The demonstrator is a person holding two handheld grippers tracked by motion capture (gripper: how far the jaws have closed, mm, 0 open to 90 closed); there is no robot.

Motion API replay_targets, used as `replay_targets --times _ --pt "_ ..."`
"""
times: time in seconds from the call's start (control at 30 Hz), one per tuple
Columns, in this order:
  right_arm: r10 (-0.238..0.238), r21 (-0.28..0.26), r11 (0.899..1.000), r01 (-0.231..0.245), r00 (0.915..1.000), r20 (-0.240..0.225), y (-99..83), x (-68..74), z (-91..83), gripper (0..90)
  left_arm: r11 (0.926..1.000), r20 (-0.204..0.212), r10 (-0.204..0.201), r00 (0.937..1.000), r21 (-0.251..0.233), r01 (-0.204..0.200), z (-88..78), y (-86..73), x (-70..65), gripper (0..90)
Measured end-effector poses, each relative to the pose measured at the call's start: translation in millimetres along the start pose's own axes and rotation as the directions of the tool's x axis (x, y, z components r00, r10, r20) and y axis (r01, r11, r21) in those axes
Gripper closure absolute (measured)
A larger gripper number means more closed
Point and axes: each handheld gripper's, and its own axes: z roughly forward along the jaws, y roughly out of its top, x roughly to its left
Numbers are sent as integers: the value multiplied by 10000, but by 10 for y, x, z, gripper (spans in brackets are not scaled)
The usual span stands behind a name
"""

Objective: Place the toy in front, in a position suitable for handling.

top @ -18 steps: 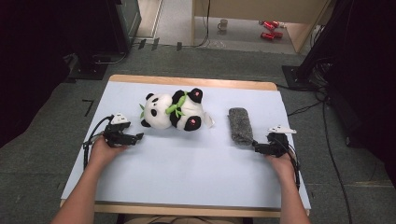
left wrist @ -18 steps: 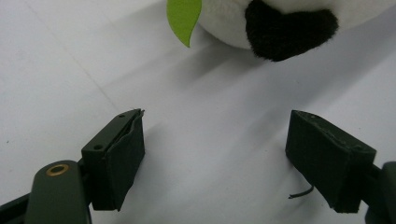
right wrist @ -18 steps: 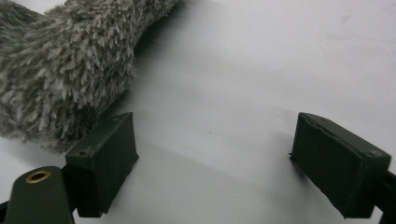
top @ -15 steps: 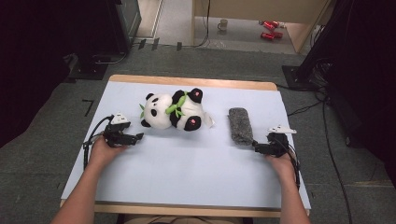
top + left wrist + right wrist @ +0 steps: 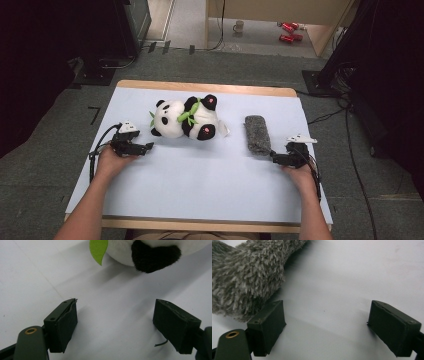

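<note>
My left gripper (image 5: 149, 146) rests low on the white table (image 5: 200, 175), its jaws spread wide with nothing but bare tabletop between them. In the left gripper view (image 5: 115, 322) the plush panda (image 5: 150, 252) lies just ahead of my jaws, apart from both pads: one black paw sits forward of the gap, nearer my right-hand jaw, and a green felt leaf (image 5: 98, 250) hangs down ahead of my left-hand jaw. From the high view the panda (image 5: 187, 119) lies on its side beyond and slightly to the inside of that gripper, near it but not touching.

My right gripper (image 5: 274, 156) also sits low on the table with its jaws spread and empty. In the right gripper view (image 5: 325, 327) the grey shaggy cloth roll (image 5: 244, 280) lies ahead of and beside my left-hand jaw, its fringe right at that jaw's outer face; whether it touches I cannot tell. The gap itself holds only white surface. From the high view the roll (image 5: 257, 134) stretches away from my jaw tips toward the far edge, well apart from the panda.
</note>
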Motion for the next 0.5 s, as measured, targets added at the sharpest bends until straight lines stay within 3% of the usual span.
replay_targets --times 0.07,0.13,0.27,0.37,0.5 --pt "2 1 10000 -2 10000 2 0 1 0 133 9995 -70 -314 9995 -26 314 1 9 -5 206" --pt "-1 -4 10000 1 10000 -5 0 -1 0 133 9993 -130 -362 9993 -38 361 -1 12 -4 213" --pt "0 -3 10000 0 10000 -9 0 -1 0 133 9973 23 -730 9973 18 730 -39 22 32 253" --pt "1 -1 10000 -1 10000 -11 0 -1 0 133 9971 -32 -755 9971 62 756 -92 41 44 252" --pt "-8 -6 10000 8 10000 -2 0 0 0 133 9957 147 -875 9961 -291 879 -222 113 42 254"
